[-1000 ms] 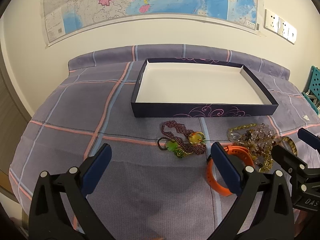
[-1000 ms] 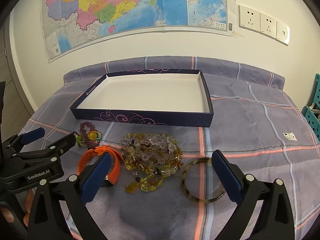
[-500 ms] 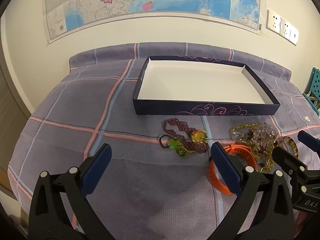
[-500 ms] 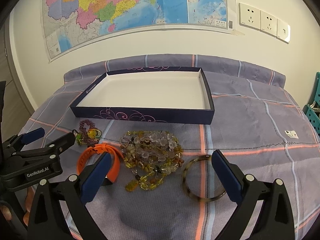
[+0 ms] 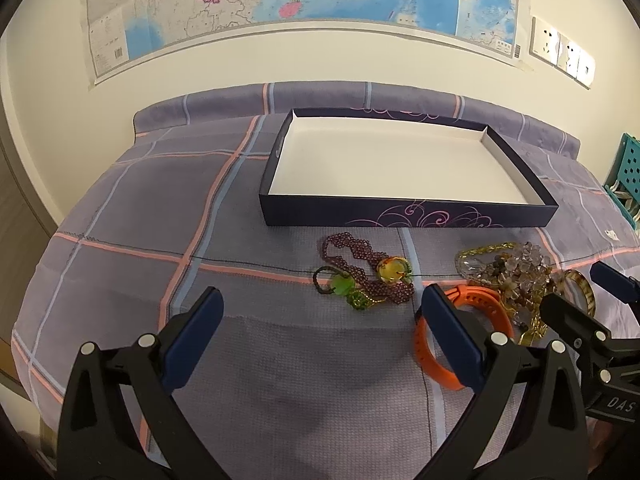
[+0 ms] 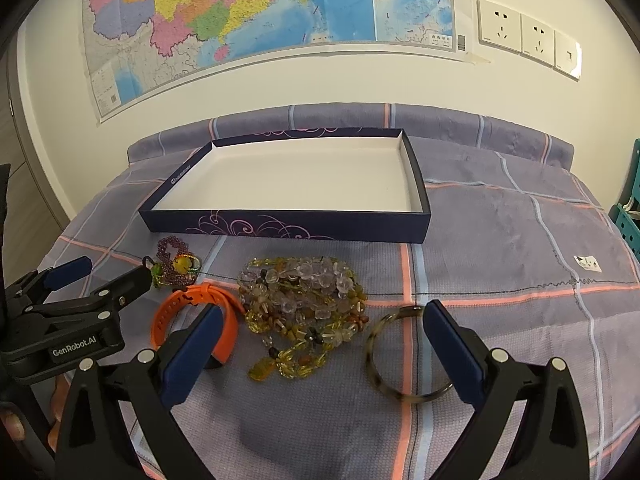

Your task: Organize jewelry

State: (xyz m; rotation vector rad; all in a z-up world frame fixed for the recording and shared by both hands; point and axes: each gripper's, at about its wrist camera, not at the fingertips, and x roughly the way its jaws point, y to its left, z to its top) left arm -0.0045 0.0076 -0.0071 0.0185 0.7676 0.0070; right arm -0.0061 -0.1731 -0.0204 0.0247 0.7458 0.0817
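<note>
Jewelry's all still loose on the bed, lower middle of frame: purple bead strand (image 6: 173,261), orange band (image 6: 192,322), stone bead heap (image 6: 304,300), brown bangle (image 6: 400,354). Our box (image 6: 288,226) has nothing in it yet. Both tongs (image 5: 320,344) (image 6: 318,350) gape wide, holding nothing.

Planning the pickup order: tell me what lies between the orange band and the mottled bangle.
The heap of amber and clear bead necklaces lies between orange band and mottled bangle, clearest in the right wrist view.

Bare cloth (image 6: 500,320) right of bangle (image 6: 400,360)
</note>
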